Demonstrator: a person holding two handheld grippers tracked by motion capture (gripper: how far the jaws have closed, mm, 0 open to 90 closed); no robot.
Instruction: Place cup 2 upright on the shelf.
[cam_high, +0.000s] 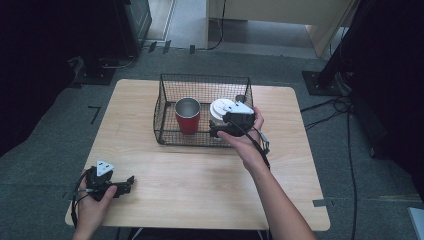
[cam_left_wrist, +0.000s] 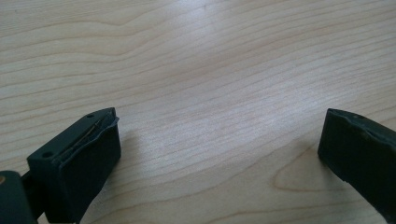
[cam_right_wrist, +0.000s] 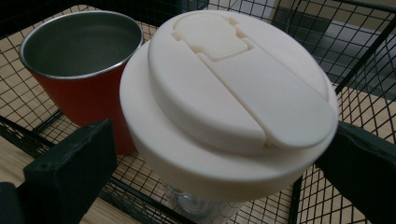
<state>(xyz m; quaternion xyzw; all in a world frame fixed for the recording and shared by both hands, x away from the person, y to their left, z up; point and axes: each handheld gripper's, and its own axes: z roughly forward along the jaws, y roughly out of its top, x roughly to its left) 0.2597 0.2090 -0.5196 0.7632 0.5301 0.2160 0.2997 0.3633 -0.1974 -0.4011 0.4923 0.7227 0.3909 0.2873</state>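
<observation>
Black jaws of the right gripper (cam_right_wrist: 219, 158) stand spread wide at the bottom of its view, flanking the cream lid (cam_right_wrist: 229, 100) of a cup at centre without pressing it. Beside it, upper left, a red cup (cam_right_wrist: 81, 70) stands upright in the wire basket (cam_high: 165, 107). Lower left in the high view, the left gripper (cam_high: 131, 181) rests on the table (cam_high: 200, 175), released and empty.

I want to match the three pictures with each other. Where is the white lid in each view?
High view: the white lid is in the right half of the wire basket, just beyond the right gripper.
Left gripper view: not in it; bare wooden table.
Right gripper view: centre, large, between the open jaws.
Shared landmark: the red cup, left of the lid.
</observation>
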